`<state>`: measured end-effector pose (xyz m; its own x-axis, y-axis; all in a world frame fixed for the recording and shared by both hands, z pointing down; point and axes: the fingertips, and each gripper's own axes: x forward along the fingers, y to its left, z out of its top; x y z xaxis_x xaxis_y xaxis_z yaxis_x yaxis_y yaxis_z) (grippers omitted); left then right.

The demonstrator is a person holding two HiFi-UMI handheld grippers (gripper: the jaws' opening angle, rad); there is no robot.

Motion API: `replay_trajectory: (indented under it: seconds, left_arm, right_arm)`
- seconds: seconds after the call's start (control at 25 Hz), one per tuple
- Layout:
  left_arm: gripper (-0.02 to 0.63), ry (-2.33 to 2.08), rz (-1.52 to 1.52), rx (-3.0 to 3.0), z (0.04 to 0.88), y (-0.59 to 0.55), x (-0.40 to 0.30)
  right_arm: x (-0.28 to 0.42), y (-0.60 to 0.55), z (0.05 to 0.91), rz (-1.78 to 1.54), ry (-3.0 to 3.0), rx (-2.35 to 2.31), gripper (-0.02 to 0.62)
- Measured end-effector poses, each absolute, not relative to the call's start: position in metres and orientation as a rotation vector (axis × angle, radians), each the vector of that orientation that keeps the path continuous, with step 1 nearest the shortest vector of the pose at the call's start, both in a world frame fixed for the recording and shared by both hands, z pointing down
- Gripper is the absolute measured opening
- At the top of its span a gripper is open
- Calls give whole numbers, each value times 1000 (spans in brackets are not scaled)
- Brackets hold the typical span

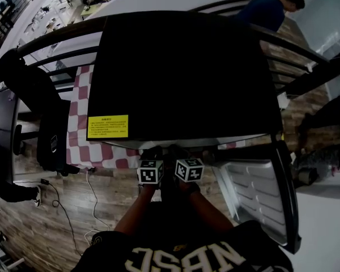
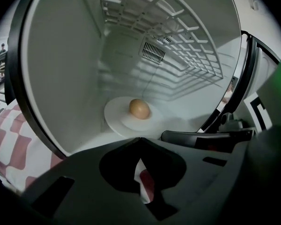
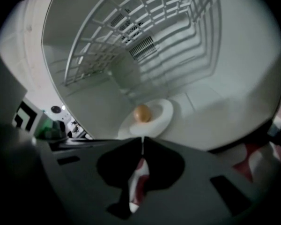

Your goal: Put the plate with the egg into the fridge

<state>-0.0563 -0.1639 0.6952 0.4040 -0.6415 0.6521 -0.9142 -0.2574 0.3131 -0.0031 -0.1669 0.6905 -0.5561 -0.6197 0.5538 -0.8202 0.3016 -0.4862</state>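
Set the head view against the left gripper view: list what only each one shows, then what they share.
Only the head view: the fridge's black top with its yellow label, and the wood floor. Only the left gripper view: the fridge's inside, where the plate with the egg sits on the bottom under a wire shelf. Both: the checked cloth, the left gripper and the right gripper.

place: open-plan office | cues: railing (image 1: 51, 38), desks (image 1: 45, 13) below, wood floor (image 1: 56, 208)
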Motion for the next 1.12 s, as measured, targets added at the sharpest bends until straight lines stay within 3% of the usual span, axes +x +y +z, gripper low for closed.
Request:
replay_trajectory:
  seconds: [1.12]
  left_arm:
    - [23, -1336, 549, 1966, 697, -202, -58]
  right_arm:
    - [-4, -212, 691, 1123, -2287, 1366, 32]
